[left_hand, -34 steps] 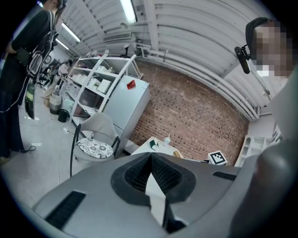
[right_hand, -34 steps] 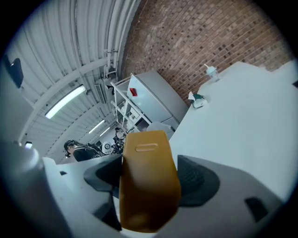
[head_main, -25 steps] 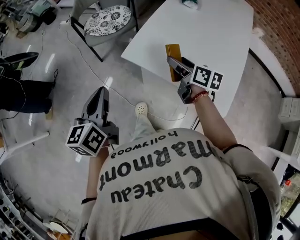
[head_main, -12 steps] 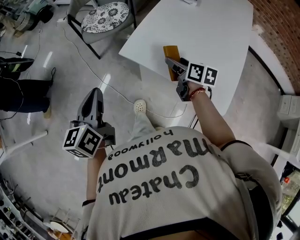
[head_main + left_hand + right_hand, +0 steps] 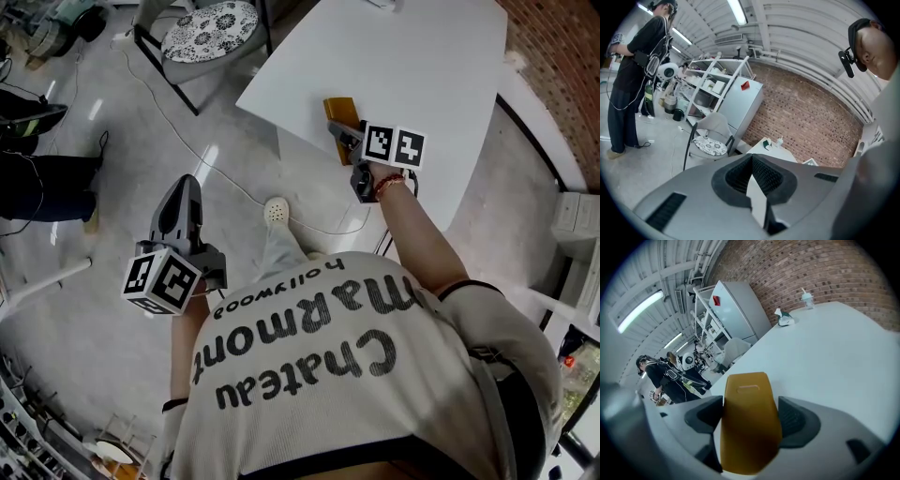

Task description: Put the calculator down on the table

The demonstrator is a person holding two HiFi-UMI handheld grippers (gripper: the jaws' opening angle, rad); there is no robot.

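R tongs (image 5: 750, 420) pinching yellow calculator (image 5: 749, 427) at worktop (image 5: 412, 66) edge, L tongs (image 5: 752, 180) pressed together w/ nothing between, hanging above floor (image 5: 94, 319)

A pale beige short-sleeved T-shirt (image 5: 375, 375) is worn, printed in large dark letters with "Chateau Marmont" and, in smaller letters, "hollywood". A red beaded bracelet (image 5: 389, 187) is seen at the right wrist. Pale trousers (image 5: 281, 251) and a cream perforated clog (image 5: 274, 214) are worn. The left gripper (image 5: 187, 181) and right gripper (image 5: 339, 128) are grey-bodied, each fitted with a white cube (image 5: 161, 281) printed with black square markers.
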